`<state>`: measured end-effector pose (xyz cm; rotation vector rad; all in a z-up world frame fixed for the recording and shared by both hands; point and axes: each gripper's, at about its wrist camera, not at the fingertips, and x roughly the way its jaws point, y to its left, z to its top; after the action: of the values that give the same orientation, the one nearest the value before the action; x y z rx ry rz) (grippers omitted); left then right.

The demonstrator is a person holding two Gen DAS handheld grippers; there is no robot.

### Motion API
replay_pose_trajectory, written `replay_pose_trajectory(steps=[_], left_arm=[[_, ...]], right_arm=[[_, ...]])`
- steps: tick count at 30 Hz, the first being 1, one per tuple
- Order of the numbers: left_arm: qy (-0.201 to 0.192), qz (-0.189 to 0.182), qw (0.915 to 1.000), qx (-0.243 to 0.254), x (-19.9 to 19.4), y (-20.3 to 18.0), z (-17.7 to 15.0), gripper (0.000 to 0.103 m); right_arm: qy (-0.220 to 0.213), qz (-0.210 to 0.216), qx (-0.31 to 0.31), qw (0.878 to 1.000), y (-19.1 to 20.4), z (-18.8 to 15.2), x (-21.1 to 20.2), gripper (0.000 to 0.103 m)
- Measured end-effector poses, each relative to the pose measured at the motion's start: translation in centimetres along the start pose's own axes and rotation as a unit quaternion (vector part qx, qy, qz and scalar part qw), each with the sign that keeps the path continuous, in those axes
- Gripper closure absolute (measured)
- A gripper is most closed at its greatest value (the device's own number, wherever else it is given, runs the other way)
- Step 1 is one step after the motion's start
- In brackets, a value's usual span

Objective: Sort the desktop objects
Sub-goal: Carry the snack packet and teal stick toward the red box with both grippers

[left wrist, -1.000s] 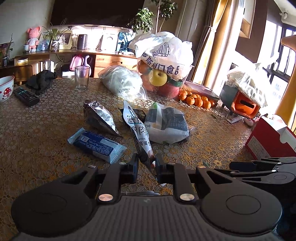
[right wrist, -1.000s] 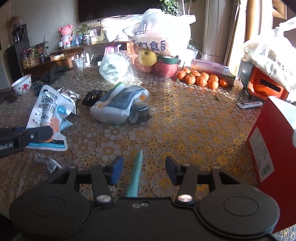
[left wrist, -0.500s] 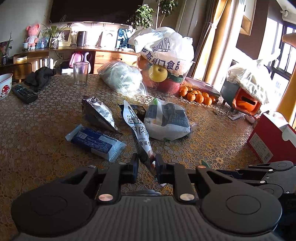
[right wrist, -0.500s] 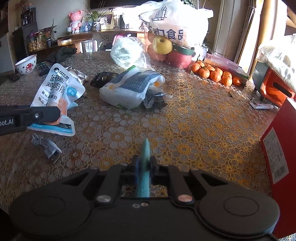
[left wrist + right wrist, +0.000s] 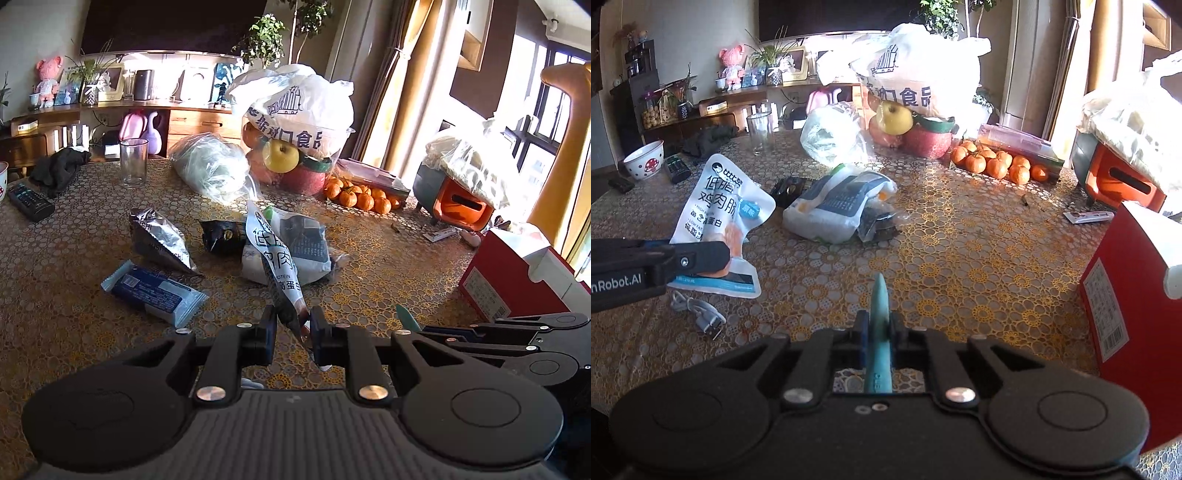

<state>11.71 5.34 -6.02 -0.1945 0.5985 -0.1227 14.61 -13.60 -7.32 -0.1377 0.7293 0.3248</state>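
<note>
Two grippers gripped items. Left gripper (image 5: 292,334) pinched white snack pouch (image 5: 718,210), printed with black characters, lower centre of left view. Right gripper (image 5: 877,328) clamped slim teal pen (image 5: 878,332), tip forward, lower centre. Loose around: blue wrapper (image 5: 153,295), silver packet (image 5: 159,240), white bag (image 5: 834,210), USB cable (image 5: 698,312); red box (image 5: 1123,291) at right edge.

Home: fruit (image 5: 275,157), sideboard (image 5: 192,118), houseplant (image 5: 266,37)
</note>
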Motion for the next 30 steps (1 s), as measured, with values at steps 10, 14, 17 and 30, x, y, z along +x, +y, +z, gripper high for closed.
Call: replay_pose_trajectory(steps=[10,14,17,30], left_arm=[[0.012,-0.047,0.9988,0.011,-1.8,-5.0,0.4,0.085],[0.02,-0.067,0.9973,0.021,-2.5,-7.2,0.4,0.085],[0.026,-0.082,0.996,0.026,-3.1,-8.8,0.5,0.085],[0.028,-0.14,0.9883,0.053,-4.7,-15.3,1.9,0.085]], right_arm=[[-0.008,-0.01,0.017,1.0,-2.6,-0.1,-5.2,0.093],[-0.014,-0.009,0.026,1.0,-4.0,-0.2,-7.4,0.093],[-0.02,-0.01,0.03,0.999,-5.1,-0.3,-8.9,0.093],[-0.043,-0.023,0.047,0.998,-10.1,-0.5,-14.3,0.093]])
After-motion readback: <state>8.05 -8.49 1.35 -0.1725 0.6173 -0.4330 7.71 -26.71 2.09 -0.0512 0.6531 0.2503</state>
